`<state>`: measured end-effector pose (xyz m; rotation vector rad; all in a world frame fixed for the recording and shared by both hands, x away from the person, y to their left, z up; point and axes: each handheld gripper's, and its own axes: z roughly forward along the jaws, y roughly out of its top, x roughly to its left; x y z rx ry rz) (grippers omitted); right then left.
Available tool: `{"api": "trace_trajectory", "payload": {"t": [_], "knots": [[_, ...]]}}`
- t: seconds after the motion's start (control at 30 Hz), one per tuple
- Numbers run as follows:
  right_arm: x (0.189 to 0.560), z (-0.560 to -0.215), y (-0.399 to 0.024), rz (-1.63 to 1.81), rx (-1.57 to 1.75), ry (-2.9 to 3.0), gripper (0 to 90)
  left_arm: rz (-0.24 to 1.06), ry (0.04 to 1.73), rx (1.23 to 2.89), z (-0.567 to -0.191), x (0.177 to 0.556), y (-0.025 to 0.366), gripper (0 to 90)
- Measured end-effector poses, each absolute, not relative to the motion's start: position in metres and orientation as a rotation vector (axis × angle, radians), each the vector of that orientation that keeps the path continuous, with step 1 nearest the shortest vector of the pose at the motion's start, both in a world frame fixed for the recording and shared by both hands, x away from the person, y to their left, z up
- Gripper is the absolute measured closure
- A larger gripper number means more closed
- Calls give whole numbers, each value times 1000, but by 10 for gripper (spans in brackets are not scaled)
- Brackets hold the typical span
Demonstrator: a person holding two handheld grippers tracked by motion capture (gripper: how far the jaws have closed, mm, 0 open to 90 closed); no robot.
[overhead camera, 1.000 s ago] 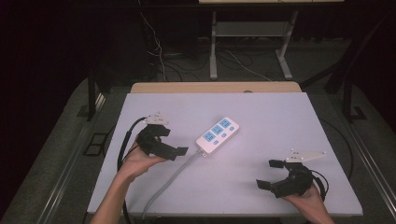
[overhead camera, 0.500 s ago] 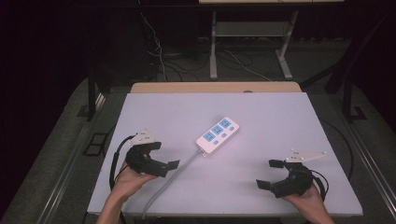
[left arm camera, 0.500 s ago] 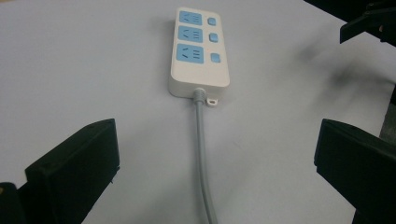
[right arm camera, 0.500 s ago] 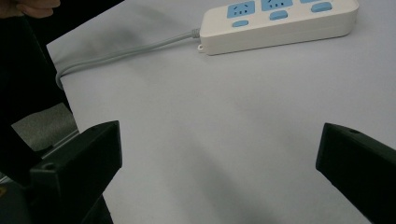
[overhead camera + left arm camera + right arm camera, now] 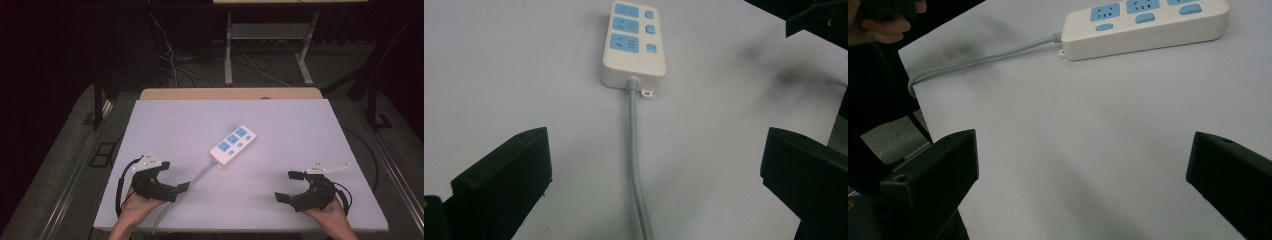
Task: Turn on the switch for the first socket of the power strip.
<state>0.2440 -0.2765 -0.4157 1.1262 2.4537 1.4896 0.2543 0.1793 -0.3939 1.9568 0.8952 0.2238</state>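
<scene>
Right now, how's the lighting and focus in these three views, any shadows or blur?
High view: table evenly lit, room behind it dark, power strip sharp. Left gripper view: soft grey shadow smudges at upper right, strip's sockets slightly blown out. Right gripper view: near black jaws blurred, faint shadow beside the cord.

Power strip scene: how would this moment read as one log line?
left tongs: open, astride grey cord | right tongs: open, empty | power strip: flat mid-table, untouched | table: white

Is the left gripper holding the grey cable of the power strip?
No, the left gripper is open, and the grey cable lies free on the table between its jaws.
</scene>
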Motion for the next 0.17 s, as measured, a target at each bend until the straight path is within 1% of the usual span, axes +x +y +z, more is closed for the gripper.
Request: {"api": "trace_trajectory", "payload": {"t": [0.17], "knots": [[245, -416, -276, 1495, 1132, 2453, 0, 215, 903, 1943, -402, 251, 181, 0]]}}
